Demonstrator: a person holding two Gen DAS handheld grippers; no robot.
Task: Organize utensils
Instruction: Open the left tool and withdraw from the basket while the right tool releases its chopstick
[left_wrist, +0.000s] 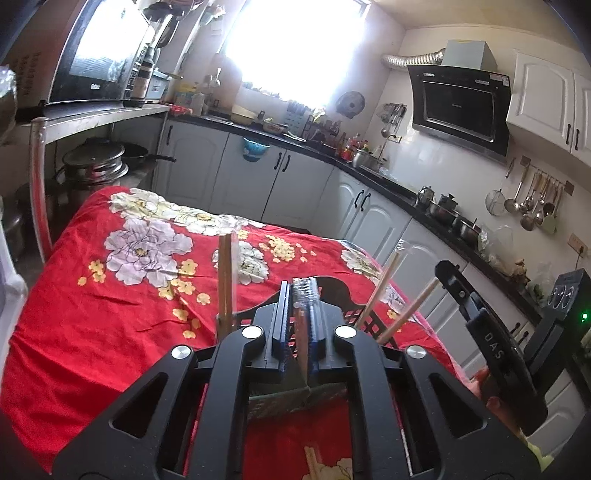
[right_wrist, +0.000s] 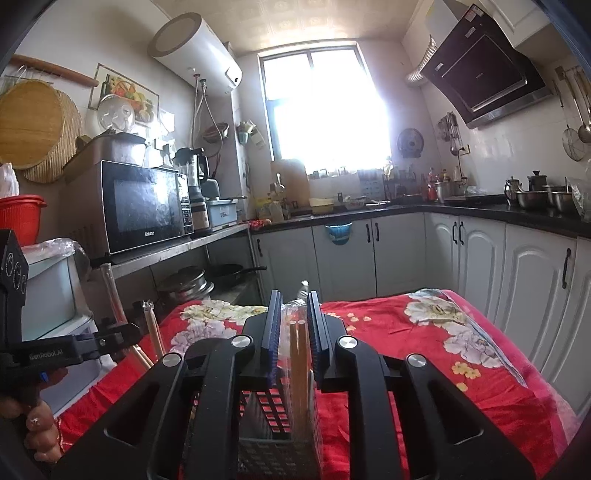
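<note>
My left gripper (left_wrist: 300, 295) is shut on a wrapped pair of chopsticks (left_wrist: 302, 332) and holds it over the black slotted utensil holder (left_wrist: 373, 321). Several wooden chopsticks (left_wrist: 224, 280) stand upright or lean in the holder. My right gripper (right_wrist: 292, 314) is shut on a clear-wrapped pair of wooden chopsticks (right_wrist: 297, 354) that stands in the black mesh holder (right_wrist: 273, 410). The left gripper (right_wrist: 110, 334) also shows at the left of the right wrist view, beside more chopsticks (right_wrist: 153, 332).
The table carries a red flowered cloth (left_wrist: 110, 295). Another chopstick pair (left_wrist: 314, 463) lies on the cloth below the left gripper. White cabinets (right_wrist: 480, 258) and a black counter run behind the table. A microwave (right_wrist: 144, 206) stands on a steel shelf at left.
</note>
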